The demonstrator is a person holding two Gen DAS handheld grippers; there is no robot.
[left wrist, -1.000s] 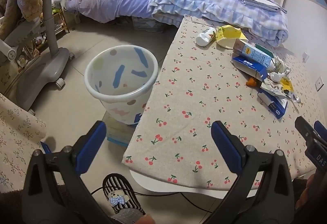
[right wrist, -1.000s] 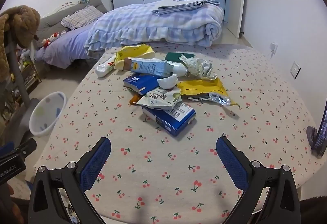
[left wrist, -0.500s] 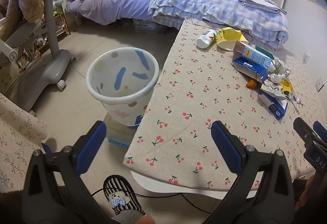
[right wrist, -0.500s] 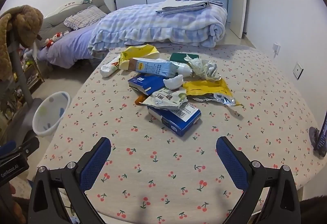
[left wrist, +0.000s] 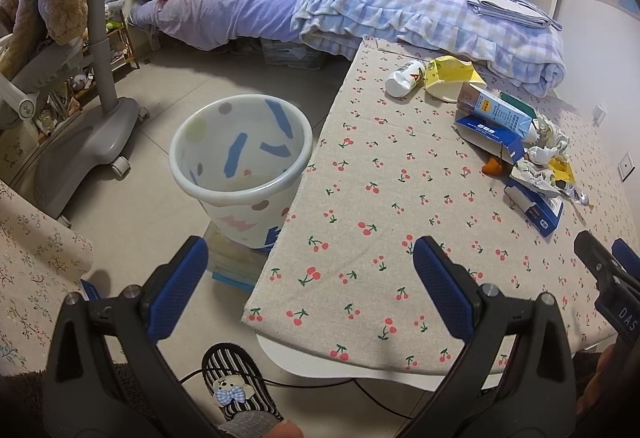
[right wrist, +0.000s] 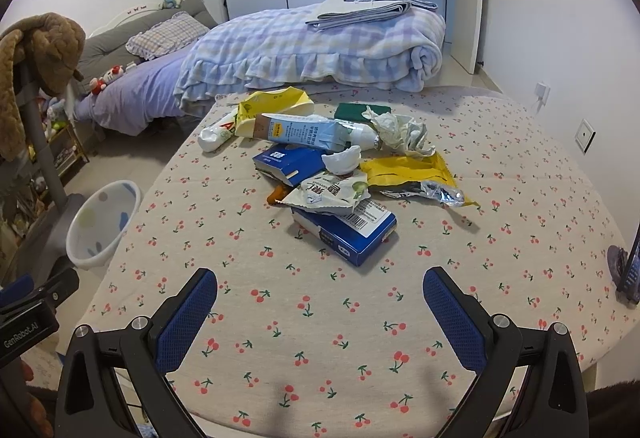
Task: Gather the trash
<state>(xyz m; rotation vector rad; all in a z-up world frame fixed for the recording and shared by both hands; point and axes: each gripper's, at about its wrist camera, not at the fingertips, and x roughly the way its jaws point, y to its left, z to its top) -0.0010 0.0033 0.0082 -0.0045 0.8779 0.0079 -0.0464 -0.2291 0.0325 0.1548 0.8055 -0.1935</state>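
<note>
1. Both our claws, left (left wrist: 306, 266) and right (right wrist: 320, 296), gape wide, holding nothing.
2. The trash (right wrist: 340, 166) lies heaped mid-table, the bin (left wrist: 240, 174) beside it.
3. We judge the box (right wrist: 346, 228) light and stiff: pinch its long sides.

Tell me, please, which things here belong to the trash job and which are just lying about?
Job: waste bin; blue barcode box; yellow wrapper; milk carton; white bottle; crumpled paper.
Lying about: plaid blanket; folded sheets; striped slipper.
</note>
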